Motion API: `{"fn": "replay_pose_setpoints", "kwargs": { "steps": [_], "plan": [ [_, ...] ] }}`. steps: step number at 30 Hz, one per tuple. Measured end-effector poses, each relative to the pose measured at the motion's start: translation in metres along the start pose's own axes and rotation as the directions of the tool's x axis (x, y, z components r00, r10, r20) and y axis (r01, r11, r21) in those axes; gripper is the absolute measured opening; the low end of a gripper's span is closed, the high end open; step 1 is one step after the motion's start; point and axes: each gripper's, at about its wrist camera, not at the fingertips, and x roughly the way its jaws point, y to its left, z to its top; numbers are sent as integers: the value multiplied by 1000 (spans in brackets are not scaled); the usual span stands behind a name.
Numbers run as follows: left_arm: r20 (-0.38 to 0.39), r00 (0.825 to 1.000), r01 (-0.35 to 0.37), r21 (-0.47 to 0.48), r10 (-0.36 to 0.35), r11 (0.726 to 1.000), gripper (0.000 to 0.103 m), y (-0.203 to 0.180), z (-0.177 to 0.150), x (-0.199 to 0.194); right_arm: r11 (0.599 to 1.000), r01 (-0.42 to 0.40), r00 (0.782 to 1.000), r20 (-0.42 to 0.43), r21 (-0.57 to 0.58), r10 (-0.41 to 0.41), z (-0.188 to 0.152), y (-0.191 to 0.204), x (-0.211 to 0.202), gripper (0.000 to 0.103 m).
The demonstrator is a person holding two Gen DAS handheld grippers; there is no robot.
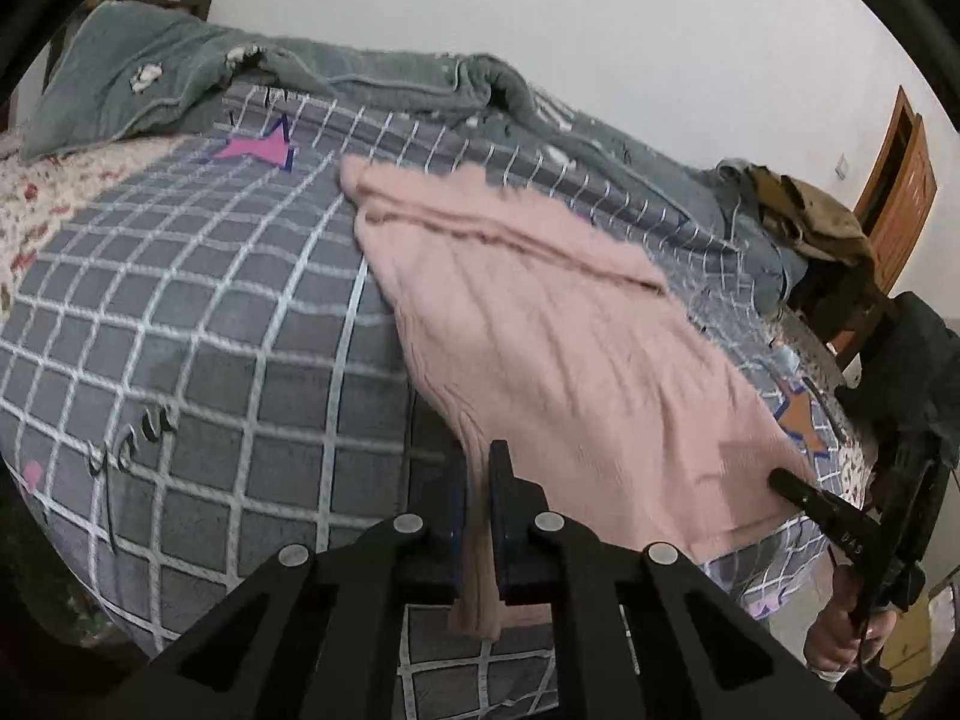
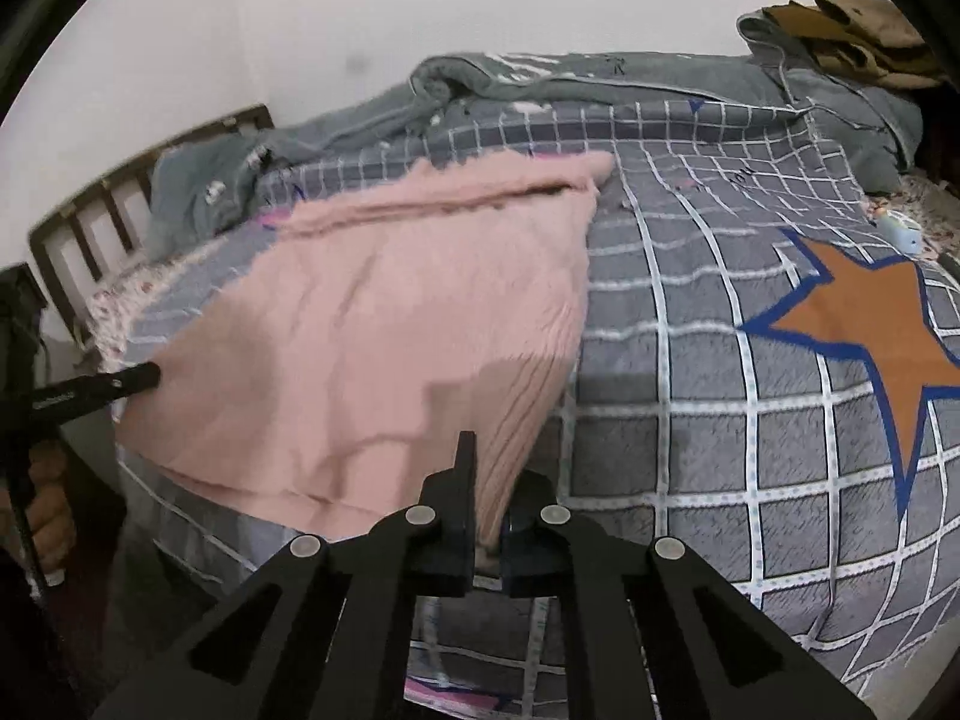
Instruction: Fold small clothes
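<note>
So, where the clothes are: the soft pink knitted sweater [image 1: 540,324] lies spread on the grey bed cover with white squares [image 1: 210,300], near the bed's front edge.
Left gripper: the black left gripper [image 1: 477,516] is pinched tight on one near corner of the pink sweater.
Right gripper: the black right gripper [image 2: 489,516] is pinched tight on the other near corner.
What could go wrong: the knit looks stretchy and slippery, so I think a corner could slide out if one hand pulls harder. Then the fold would come out crooked.
Another worry: the far part is already bunched in a ridge, so laying the near edge over it could make a lumpy fold.
Things around: a rumpled grey-green fleece blanket [image 1: 390,78] runs along the wall side, and a brown cloth heap [image 2: 864,30] sits at one end.
In the way: nothing sits on the sweater; the blanket is close behind it.
</note>
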Motion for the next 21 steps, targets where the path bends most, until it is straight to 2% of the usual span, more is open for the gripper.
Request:
{"fn": "replay_pose_setpoints", "kwargs": {
  "steps": [7, 15, 21],
  "plan": [
    [77, 997, 2, 6, -3, 1000, 7, -13, 32, -22, 986, -114, 991, 83, 124, 104, 39, -13, -25, 5],
    [133, 991, 1, -2, -1, 1000, 7, -25, 75, -28, 978, -154, 980, 150, 138, 133, 85, -15, -33, 5],
    [155, 988, -17, -14, 19, 1000, 7, -26, 107, -11, 976, -181, 968, 195, 124, 155, 124, -16, -26, 5]
  ]
}}
